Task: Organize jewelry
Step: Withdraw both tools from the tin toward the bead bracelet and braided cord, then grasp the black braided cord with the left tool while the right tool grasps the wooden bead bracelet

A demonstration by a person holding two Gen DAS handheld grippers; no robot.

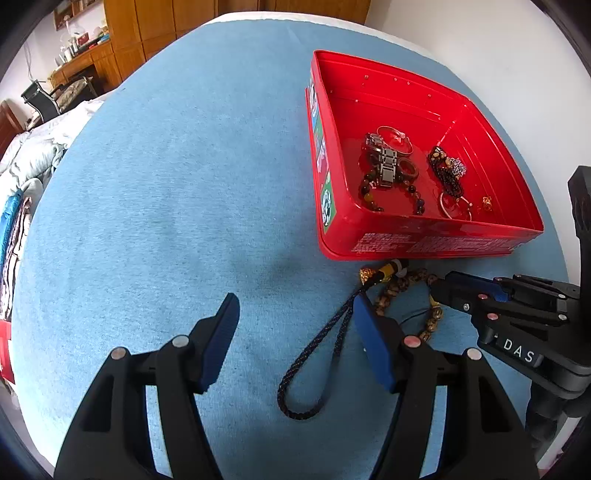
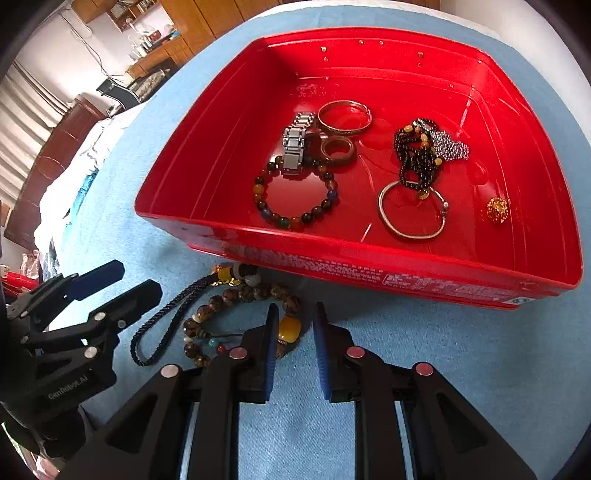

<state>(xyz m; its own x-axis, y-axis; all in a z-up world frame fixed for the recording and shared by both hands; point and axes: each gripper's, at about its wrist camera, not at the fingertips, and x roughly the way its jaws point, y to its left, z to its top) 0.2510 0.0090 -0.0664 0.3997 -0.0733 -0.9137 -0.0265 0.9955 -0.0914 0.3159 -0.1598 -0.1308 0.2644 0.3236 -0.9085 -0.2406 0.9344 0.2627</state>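
A brown wooden bead bracelet (image 1: 391, 291) (image 2: 229, 295) with a yellow bead (image 2: 290, 328) and a dark braided cord loop (image 1: 314, 369) (image 2: 162, 325) lies on the blue cloth just in front of the red tin (image 1: 424, 243) (image 2: 369, 266). My left gripper (image 1: 295, 297) (image 2: 138, 277) is open, and part of the cord loop lies by its right finger. My right gripper (image 2: 295, 310) (image 1: 443, 286) is shut to a narrow slit above the yellow bead and grips nothing. In the tin lie a metal watch band (image 2: 295, 147), bangles, a coloured bead bracelet (image 2: 295, 218) and a dark bead necklace (image 2: 417, 158).
The blue cloth (image 1: 166, 221) covers a rounded surface that drops off at the left and right. A heap of bedding (image 1: 22, 173) lies at the left. Wooden cabinets (image 1: 155, 22), a desk and a chair (image 1: 40, 98) stand far behind.
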